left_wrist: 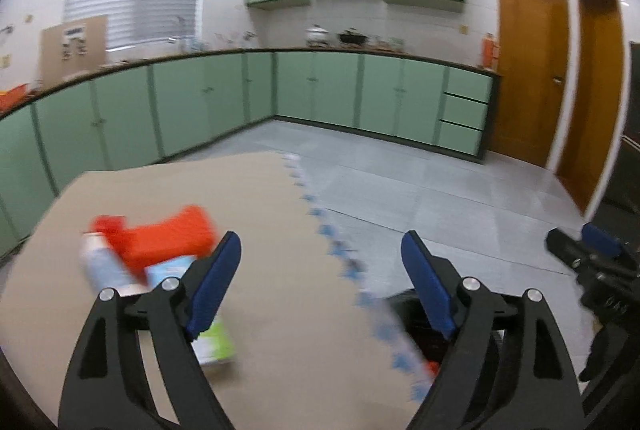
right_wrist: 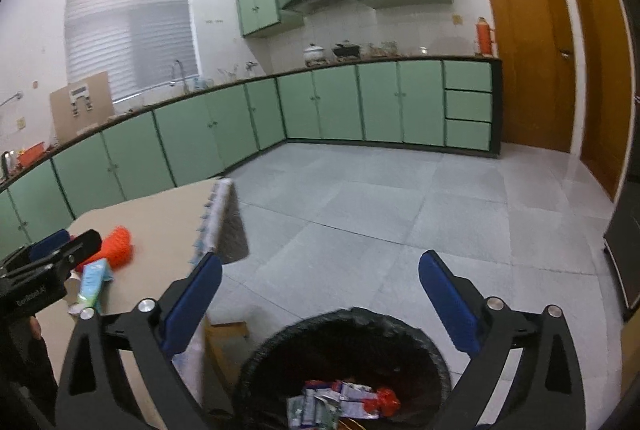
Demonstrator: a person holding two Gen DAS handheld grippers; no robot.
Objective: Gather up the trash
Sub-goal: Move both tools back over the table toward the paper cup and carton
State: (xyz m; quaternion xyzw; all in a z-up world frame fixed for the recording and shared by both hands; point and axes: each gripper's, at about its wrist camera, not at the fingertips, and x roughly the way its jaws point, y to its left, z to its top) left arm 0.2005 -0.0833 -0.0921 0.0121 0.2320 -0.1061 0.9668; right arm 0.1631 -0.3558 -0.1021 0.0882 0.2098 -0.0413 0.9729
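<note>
My right gripper (right_wrist: 320, 258) stands open and empty above a bin with a black liner (right_wrist: 272, 346); crumpled wrappers (right_wrist: 344, 402) lie inside it. My left gripper (left_wrist: 320, 242) is also open with nothing between its fingers, above the beige table (left_wrist: 280, 222). Left of it on the table lie an orange item (left_wrist: 168, 238), a blurred blue-white carton (left_wrist: 100, 262) and a green-white carton (left_wrist: 218, 344), partly hidden by the left finger. The right wrist view shows the orange item (right_wrist: 118, 246) and a blue-green carton (right_wrist: 94, 278) beside the left gripper (right_wrist: 68, 250).
The table's right edge carries a blue-patterned strip (left_wrist: 344, 262), and the bin (left_wrist: 412, 314) stands just below it. Grey tiled floor (right_wrist: 380, 210) stretches to green cabinets (right_wrist: 340, 102). Two wooden doors (right_wrist: 528, 46) stand at the right. The right gripper (left_wrist: 592, 246) shows at the far right.
</note>
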